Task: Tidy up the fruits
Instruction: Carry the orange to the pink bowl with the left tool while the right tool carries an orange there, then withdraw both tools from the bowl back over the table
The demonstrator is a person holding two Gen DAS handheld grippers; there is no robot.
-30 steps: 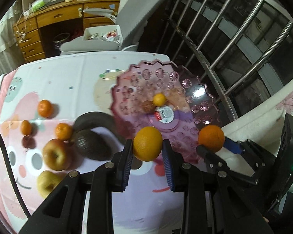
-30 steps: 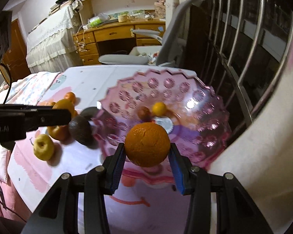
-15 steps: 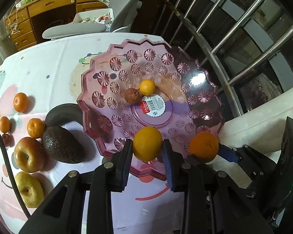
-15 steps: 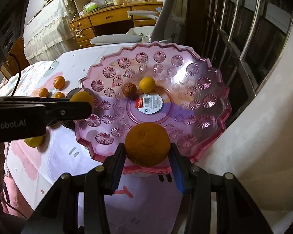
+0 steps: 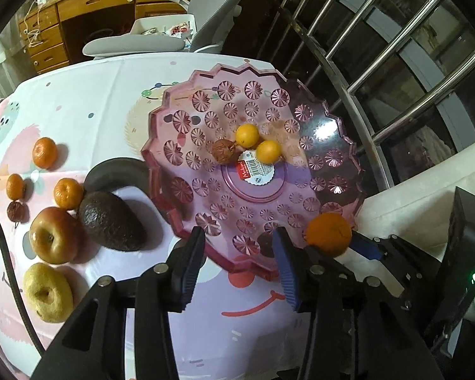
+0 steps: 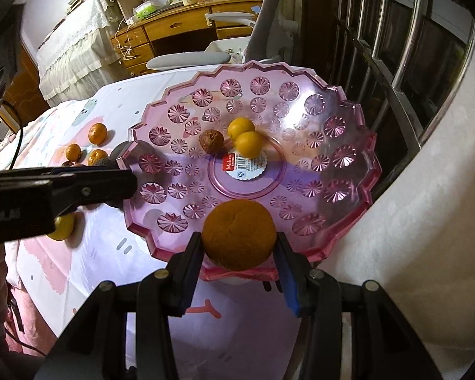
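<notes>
Over pink plate [image 6: 348, 221], R gripper [image 6: 239, 262] pinches round orange [image 6: 239, 234], stem dimple up; L gripper [image 5: 237, 262] opening, empty

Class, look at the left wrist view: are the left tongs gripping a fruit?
No: the left tongs are opening with nothing between them, above the pink plate.

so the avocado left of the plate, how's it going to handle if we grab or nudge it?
The avocado is egg-shaped and lies on its side, so a nudge would probably make it wobble or swing round, not roll straight. Its dark skin looks rough, likely decent grip. It touches the apple and a mandarin, so pushing it may shift them.
</notes>
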